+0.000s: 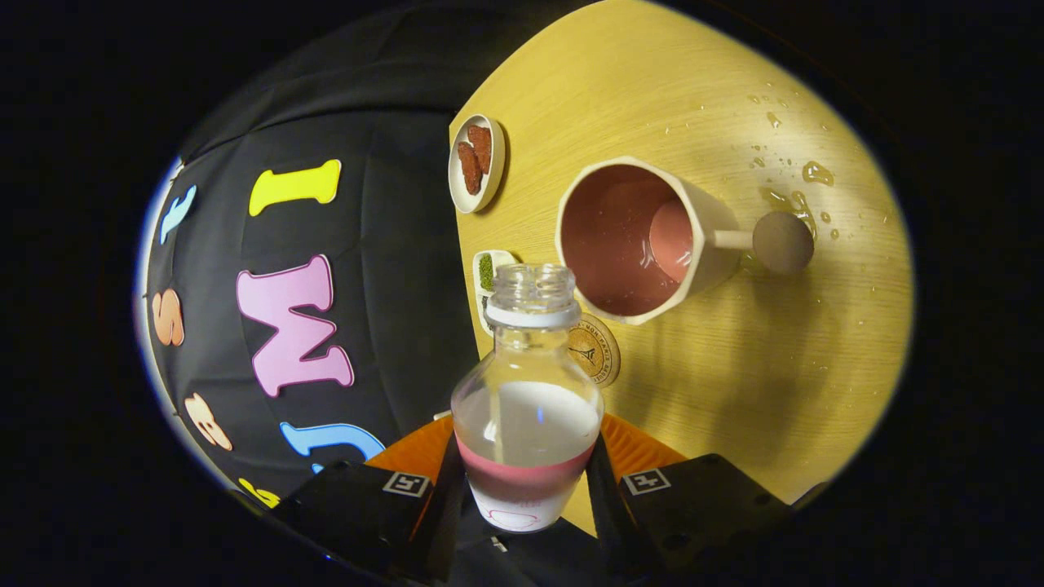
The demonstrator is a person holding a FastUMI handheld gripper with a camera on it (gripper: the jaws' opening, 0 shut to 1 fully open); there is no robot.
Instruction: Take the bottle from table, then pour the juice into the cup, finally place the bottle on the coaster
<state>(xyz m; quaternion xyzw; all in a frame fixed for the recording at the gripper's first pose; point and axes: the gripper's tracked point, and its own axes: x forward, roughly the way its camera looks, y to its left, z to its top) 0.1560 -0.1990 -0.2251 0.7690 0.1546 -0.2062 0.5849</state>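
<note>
1. Gripper view: the gripper (526,481) has both fingers pressed against the lower body of the bottle (526,408), one on each side, so the bottle sits clamped between them.
2. The bottle is clear, with its cap off, a bare threaded neck and a white collar ring below the mouth; a pale liquid fills the lower part, and a pink band wraps the body near the fingers.
3. Its open mouth lies just beside the rim of the cup (644,240), which stands beyond the fingers on the wooden table (734,367).
4. The cup is cream outside and pinkish inside, with some liquid in the bottom; a stick handle ending in a round knob juts from its side.
5. A round coaster (595,350) lies on the table, partly behind the bottle's shoulder.
6. Droplets (803,175) are scattered on the wood beyond the cup's handle.
7. A small white dish with reddish-brown pieces (476,161) sits near the table's edge; another small dish with something green (489,281) lies just behind the bottle neck.
</note>
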